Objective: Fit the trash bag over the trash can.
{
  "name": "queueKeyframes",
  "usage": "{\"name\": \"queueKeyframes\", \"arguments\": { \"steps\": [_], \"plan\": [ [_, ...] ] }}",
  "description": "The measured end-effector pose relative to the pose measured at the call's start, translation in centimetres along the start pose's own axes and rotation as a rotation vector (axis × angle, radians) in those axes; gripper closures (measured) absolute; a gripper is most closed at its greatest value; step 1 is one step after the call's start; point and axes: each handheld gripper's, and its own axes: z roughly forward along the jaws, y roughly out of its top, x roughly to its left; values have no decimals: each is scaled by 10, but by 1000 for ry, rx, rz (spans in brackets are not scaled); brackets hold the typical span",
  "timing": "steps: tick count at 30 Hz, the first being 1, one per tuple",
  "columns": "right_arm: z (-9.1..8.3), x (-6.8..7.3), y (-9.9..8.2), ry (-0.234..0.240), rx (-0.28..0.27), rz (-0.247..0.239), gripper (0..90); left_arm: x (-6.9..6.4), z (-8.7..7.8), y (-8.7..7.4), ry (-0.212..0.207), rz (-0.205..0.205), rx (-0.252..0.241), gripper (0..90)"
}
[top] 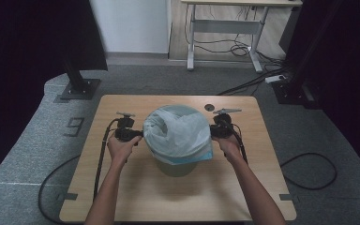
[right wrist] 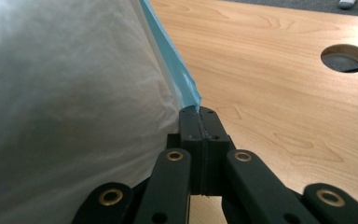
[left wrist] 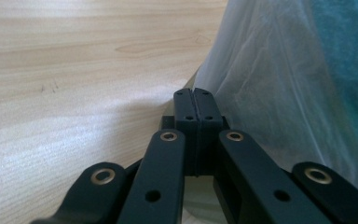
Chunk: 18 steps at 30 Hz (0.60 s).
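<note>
A pale bin (top: 176, 168) stands mid-table, and a thin whitish-blue plastic bag (top: 178, 131) billows over its top. My left gripper (top: 140, 135) is at the bag's left side. In the left gripper view its jaws (left wrist: 195, 93) are pressed together, with the bag film (left wrist: 270, 84) running into their tips. My right gripper (top: 212, 130) is at the bag's right side, shut on the bag's blue edge (right wrist: 186, 79), which enters between the tips (right wrist: 199, 111). Both hands hold the grippers level, just above the wooden table (top: 136, 187).
A round cable hole (top: 209, 107) lies in the tabletop behind the right gripper, also seen in the right gripper view (right wrist: 346, 58). Black stands (top: 77, 84) flank the table on grey carpet. A desk (top: 225, 28) with loose cables stands at the back.
</note>
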Motion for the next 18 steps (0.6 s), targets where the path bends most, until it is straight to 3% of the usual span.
{"name": "queueKeyframes", "arguments": {
  "steps": [11, 14, 18],
  "plan": [
    [5, -6, -22, 3, 50, 2, 888, 4, 3, -11, 13, 11, 62, 900],
    [4, -11, -30, 26, 20, 28, 886, 8, 5, -15, 2, 11, 63, 900],
    [-1, -13, -32, 21, 0, 28, 864, 11, 5, -18, 12, 9, 66, 900]
  ]
}}
